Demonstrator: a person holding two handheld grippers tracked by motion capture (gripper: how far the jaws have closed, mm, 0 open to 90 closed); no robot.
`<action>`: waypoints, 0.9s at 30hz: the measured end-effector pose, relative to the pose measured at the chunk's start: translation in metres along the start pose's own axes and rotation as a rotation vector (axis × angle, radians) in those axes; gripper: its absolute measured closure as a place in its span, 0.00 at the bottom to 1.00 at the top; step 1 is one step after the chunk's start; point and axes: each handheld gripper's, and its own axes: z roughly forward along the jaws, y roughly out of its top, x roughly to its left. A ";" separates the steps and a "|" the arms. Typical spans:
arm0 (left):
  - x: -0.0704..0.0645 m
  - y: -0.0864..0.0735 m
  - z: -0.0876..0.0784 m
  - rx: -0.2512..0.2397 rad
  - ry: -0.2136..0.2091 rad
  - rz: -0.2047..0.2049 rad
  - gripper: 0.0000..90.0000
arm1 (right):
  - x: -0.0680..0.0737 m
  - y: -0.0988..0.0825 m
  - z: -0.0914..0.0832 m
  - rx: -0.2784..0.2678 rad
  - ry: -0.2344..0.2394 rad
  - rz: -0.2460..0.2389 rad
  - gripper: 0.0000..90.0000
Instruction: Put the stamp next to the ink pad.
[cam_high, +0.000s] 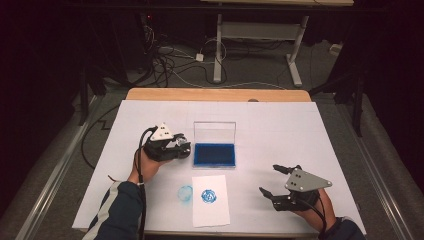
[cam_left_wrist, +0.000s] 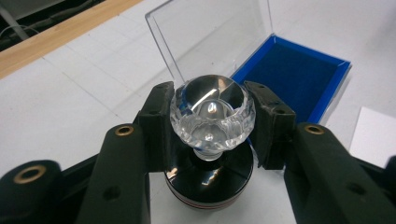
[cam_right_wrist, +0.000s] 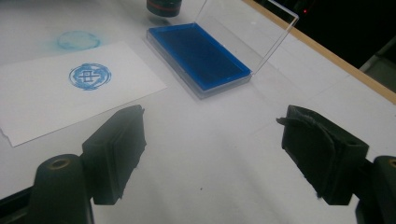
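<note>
Risked a slip and a fresh smear beside the pad: stamp pinched by its slick knob in left gripper, right gripper spread, empty.

I work in a dim lab: cables snake across the floor behind my white-covered worktop.

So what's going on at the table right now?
A person is stamping. The left tongs are shut on the clear knob of a stamp, beside the open blue ink pad. A sheet of paper already carries a blue print. The right tongs rest open and empty on the table.
</note>
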 end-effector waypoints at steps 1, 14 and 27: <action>0.000 0.000 0.001 0.002 -0.001 0.001 0.60 | 0.000 0.000 0.000 0.003 -0.002 -0.001 0.24; -0.002 -0.004 0.013 0.069 0.015 0.019 0.60 | 0.000 -0.001 0.001 0.008 0.014 -0.007 0.24; -0.001 -0.004 0.011 0.063 0.030 0.013 0.55 | 0.001 0.000 0.002 0.008 0.030 -0.009 0.24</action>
